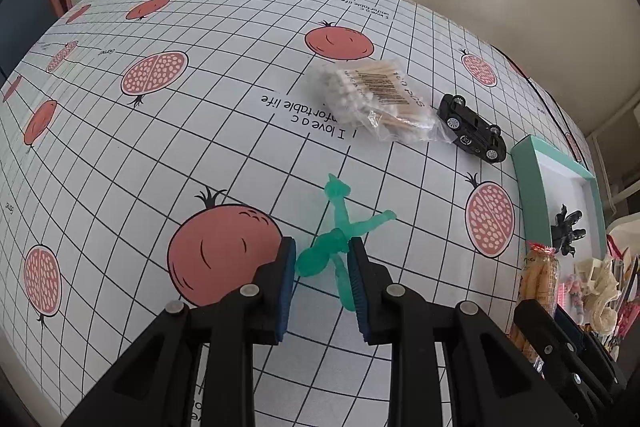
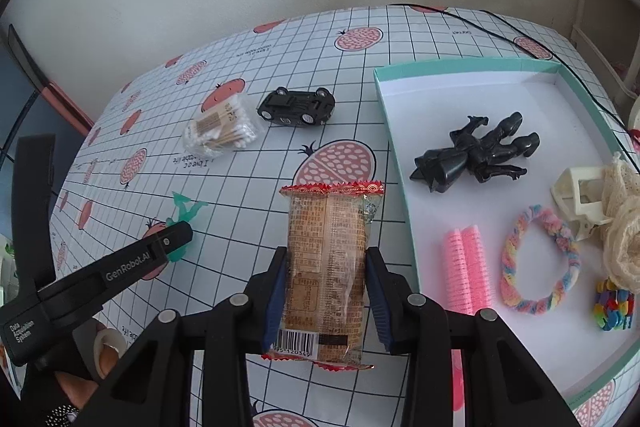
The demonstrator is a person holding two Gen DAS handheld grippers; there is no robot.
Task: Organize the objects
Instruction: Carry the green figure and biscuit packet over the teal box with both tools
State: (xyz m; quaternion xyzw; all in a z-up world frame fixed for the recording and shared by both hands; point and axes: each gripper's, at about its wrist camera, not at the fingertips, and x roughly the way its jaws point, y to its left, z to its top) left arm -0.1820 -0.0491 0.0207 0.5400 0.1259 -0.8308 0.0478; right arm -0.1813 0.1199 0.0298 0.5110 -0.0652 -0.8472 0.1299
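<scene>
A translucent green toy figure [image 1: 340, 227] lies on the pomegranate-print tablecloth. My left gripper [image 1: 322, 255] has its blue pads pressed against the figure's body from both sides. The right wrist view shows that left gripper [image 2: 176, 239] covering part of the green figure [image 2: 186, 211]. My right gripper [image 2: 326, 259] is shut on an orange snack packet [image 2: 326, 267], held above the cloth just left of the teal tray [image 2: 460, 65]. A bag of cotton swabs [image 2: 220, 135] and an overturned black toy car [image 2: 298, 107] lie farther back on the table.
The teal tray holds a black figure [image 2: 476, 151], pink hair rollers [image 2: 466, 267], a pastel looped band [image 2: 540, 259], a cream clip [image 2: 580, 195], lace [image 2: 624, 227] and a colourful piece [image 2: 614, 303]. A hand [image 2: 104, 351] grips the left tool. A wall stands behind the table.
</scene>
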